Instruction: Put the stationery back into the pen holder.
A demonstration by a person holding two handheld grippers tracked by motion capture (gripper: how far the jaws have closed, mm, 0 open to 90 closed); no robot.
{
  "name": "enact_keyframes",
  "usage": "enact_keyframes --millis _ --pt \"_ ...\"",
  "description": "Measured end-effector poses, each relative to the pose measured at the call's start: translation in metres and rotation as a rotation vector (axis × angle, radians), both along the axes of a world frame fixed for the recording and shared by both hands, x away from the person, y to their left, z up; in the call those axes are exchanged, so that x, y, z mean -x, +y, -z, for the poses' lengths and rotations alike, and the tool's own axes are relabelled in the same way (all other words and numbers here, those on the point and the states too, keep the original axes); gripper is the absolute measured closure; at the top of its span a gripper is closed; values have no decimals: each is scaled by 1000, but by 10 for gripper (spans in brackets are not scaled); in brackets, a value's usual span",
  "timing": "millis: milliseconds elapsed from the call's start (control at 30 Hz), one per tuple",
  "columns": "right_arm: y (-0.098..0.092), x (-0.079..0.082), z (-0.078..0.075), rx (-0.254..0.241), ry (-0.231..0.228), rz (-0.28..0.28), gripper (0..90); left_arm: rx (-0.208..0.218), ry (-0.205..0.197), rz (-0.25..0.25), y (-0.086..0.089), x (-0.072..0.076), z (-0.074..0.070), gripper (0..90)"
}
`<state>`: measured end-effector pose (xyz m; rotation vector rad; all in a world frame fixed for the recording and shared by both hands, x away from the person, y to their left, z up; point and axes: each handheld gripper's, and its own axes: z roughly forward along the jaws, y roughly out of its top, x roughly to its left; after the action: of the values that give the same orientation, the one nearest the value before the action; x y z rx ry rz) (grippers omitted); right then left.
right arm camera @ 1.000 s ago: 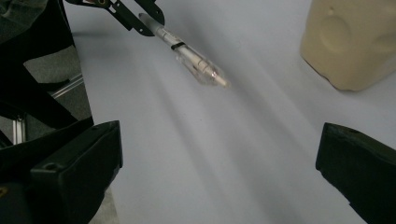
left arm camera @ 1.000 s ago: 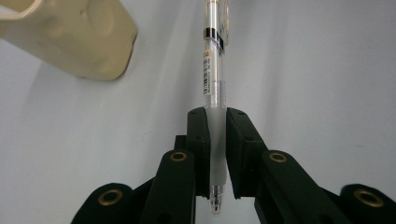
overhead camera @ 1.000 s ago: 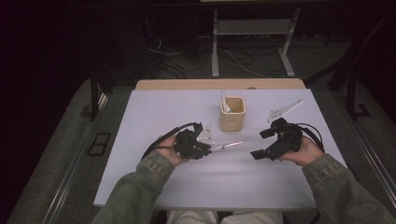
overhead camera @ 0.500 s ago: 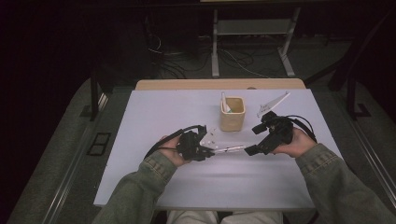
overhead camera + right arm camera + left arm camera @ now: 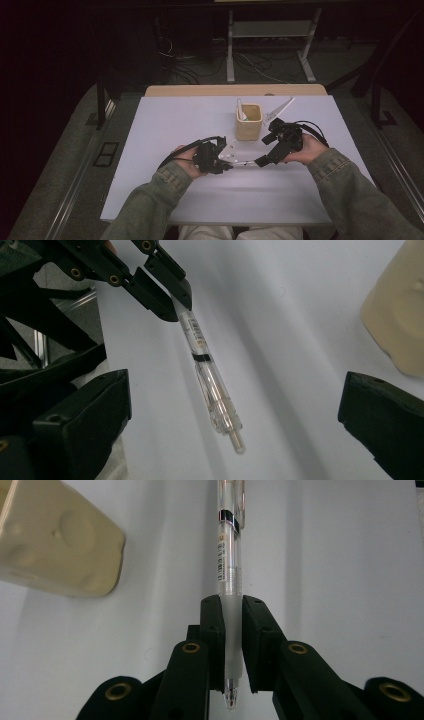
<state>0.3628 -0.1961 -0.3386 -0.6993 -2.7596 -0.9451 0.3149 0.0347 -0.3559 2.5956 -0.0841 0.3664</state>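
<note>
In the high view the left gripper (image 5: 231, 162) sits just left of the frame's centre, its black jaws clamped on a clear plastic ballpoint pen (image 5: 243, 162) that lies level above the white tabletop (image 5: 165, 130) and points toward the right of the frame. The left gripper view shows the grip closely: both black pads (image 5: 254, 630) press the frosted grip section of the pen (image 5: 230, 580) near the bottom centre, the writing tip poking out at the lower edge and the barrel running straight up to the top of the frame. The right gripper (image 5: 260, 161), right of centre in the high view, has its jaws spread wide apart, with the pen's free end just in front of them. In the right gripper view the pen (image 5: 212, 385) slants from upper left to lower centre, untouched between the two open jaws. A cream-coloured square ceramic holder (image 5: 248, 122) stands near, above the grippers in the high view
</note>
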Motion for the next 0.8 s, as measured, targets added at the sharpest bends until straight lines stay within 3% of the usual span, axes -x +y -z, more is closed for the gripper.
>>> enact_keyframes --millis 500,533,667,733,800 --pt "17 -4 4 28 31 -40 8 -17 -27 25 -9 1 1 791" --pt "17 -4 4 28 31 -48 50 -20 -30 25 -9 1 1 791" --pt "20 -5 5 29 47 -58 65 -39 -59 32 -11 2 2 791" --pt "21 -6 5 23 58 -68 139 -64 -68 48 -12 1 1 791" --pt "22 -7 6 22 63 -72 143 -59 -71 52 -13 1 2 791"
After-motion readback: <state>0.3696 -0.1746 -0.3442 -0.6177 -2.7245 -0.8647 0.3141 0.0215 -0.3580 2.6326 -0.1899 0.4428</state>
